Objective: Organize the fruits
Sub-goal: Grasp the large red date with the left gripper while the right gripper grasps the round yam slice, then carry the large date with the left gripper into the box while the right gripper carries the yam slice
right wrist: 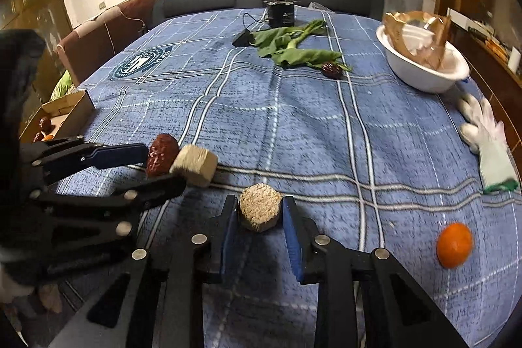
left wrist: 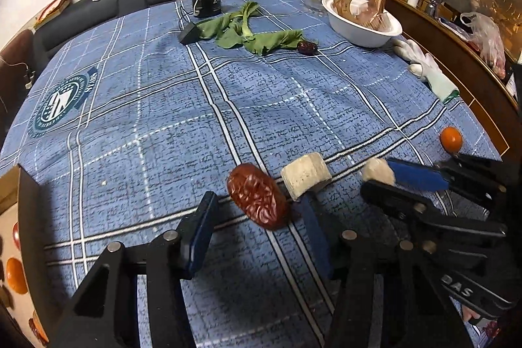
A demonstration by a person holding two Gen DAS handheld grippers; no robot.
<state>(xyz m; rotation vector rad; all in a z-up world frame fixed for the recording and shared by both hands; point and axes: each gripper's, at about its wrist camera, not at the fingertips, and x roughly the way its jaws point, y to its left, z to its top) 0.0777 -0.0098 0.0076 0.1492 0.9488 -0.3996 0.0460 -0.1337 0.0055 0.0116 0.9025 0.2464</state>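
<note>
R claw (right wrist: 259, 225) tight round tan cake (right wrist: 260, 210).

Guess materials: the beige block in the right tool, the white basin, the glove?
Beige hexagonal block: looks like pressed grain or crumbly snack cake; coarse granular matte face. Exact stuff unclear.
White round basin: likely plastic or enamel; smooth, slightly glossy wall.
White glove with green cuff: knitted fabric; soft, limp, matte.
</note>
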